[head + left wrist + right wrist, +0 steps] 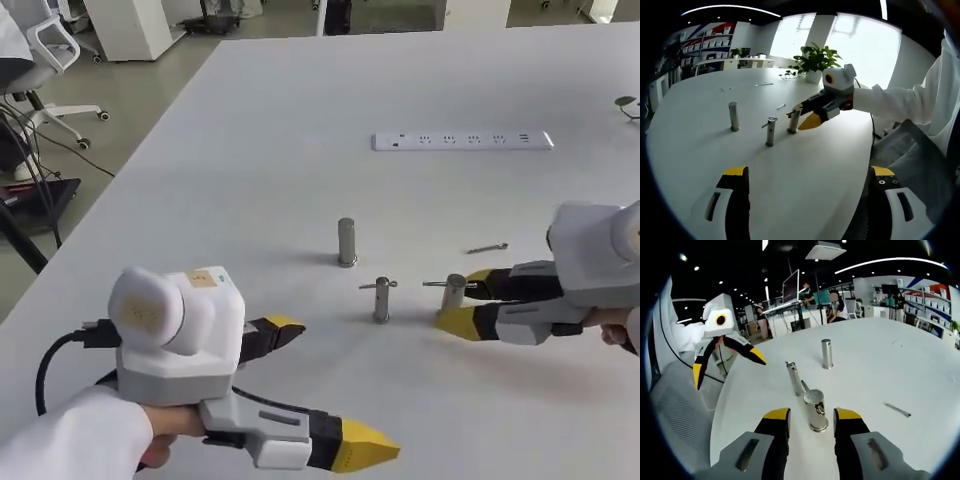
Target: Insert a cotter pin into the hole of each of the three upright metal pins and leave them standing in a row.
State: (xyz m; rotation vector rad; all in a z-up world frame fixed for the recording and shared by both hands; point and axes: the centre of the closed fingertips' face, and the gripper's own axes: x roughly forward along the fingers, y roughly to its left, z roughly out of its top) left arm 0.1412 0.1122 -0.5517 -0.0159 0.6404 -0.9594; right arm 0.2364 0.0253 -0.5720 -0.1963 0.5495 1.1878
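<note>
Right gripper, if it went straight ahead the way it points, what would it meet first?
Most likely the nearest upright metal pin, standing at the open jaw tips of the right gripper. The middle pin stands beyond it, slightly left.

**Head view:** camera high over near side of bench [250, 130], facing forward and down. Left claw [345, 388] close in near-left foreground, right claw [458, 298] at right, metal pins [381, 300] at mid-distance.
**Left claw view:** camera low over bench, facing right along pin row, right claw just beyond it.
**Right claw view:** camera low, facing left, very close to nearest pin [815, 410] between own jaws, left claw well beyond.
**Shared by all three:** pin row and bench top around it. Each claw view also catches opposite claw.
</note>
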